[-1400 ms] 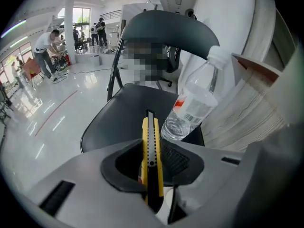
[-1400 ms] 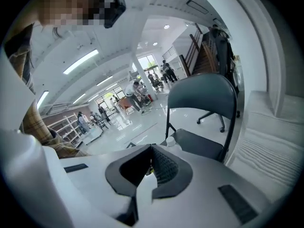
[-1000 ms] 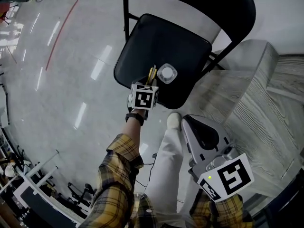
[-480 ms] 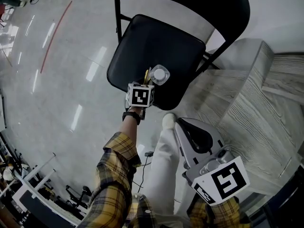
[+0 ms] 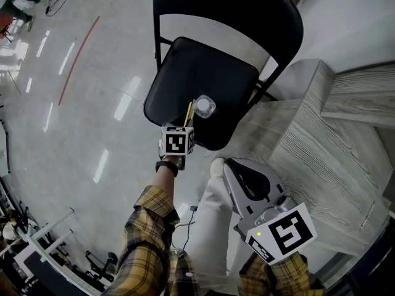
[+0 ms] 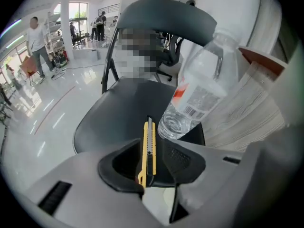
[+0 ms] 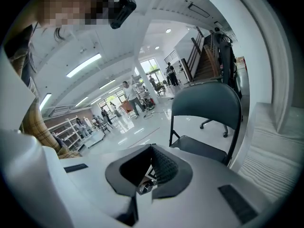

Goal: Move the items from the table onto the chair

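The left tool (image 6: 153,145) had just been opening its jaws, and a yellow utility knife (image 6: 147,151) stood between them. The jaws were partly apart and no longer looked pressed on the knife, whose near end leaned towards the left jaw. Its far end reached out over the black seat of the folding chair (image 5: 197,73), though no view showed whether the knife's whole length lay flat on the seat. Just beside the knife's tip a clear plastic water bottle (image 6: 199,94) stood on the seat, near its front edge.

The step in hand looked like the release of the knife onto the chair, with the bottle already delivered there.

The right tool (image 7: 152,151) hung lower and nearer the person's body, its jaws drawn together on nothing. It was pointed towards the chair and lay next to the pale wood-grain worktop (image 5: 333,147). No other item could be seen on the part of the worktop that the head view showed.

The next move probably called for lifting the left tool straight up and back, so that the open jaws cleared the knife without dragging it off the seat. It also needed to keep clear of the bottle, which stood close enough to be nudged over. After that, either tool could go to the worktop for whatever remained.
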The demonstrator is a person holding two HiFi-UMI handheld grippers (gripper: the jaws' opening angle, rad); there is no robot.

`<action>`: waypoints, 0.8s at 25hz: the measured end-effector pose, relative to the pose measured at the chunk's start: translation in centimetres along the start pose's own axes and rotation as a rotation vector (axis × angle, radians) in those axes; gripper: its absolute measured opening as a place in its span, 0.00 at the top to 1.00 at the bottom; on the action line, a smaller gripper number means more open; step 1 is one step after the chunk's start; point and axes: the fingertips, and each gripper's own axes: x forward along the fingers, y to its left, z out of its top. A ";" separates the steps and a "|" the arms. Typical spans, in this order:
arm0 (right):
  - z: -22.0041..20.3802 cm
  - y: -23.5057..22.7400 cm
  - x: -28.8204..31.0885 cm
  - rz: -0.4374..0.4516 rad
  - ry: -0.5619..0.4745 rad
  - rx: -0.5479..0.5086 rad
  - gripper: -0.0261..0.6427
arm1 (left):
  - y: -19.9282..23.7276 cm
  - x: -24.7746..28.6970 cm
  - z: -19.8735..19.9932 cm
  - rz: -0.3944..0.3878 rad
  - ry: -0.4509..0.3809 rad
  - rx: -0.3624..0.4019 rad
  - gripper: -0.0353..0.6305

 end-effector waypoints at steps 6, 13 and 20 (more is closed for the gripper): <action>1.6 0.6 -5.4 -0.016 -0.037 -0.062 0.93 | -2.7 -7.7 2.1 -0.017 -0.083 0.029 0.75; 2.5 0.9 -18.1 -0.081 -0.081 -0.051 0.93 | -11.6 -21.0 5.2 -0.048 -0.212 0.083 0.90; -0.2 -2.3 -34.5 -0.258 -0.175 -0.038 0.93 | -30.3 -33.1 8.1 -0.270 -0.408 0.195 0.94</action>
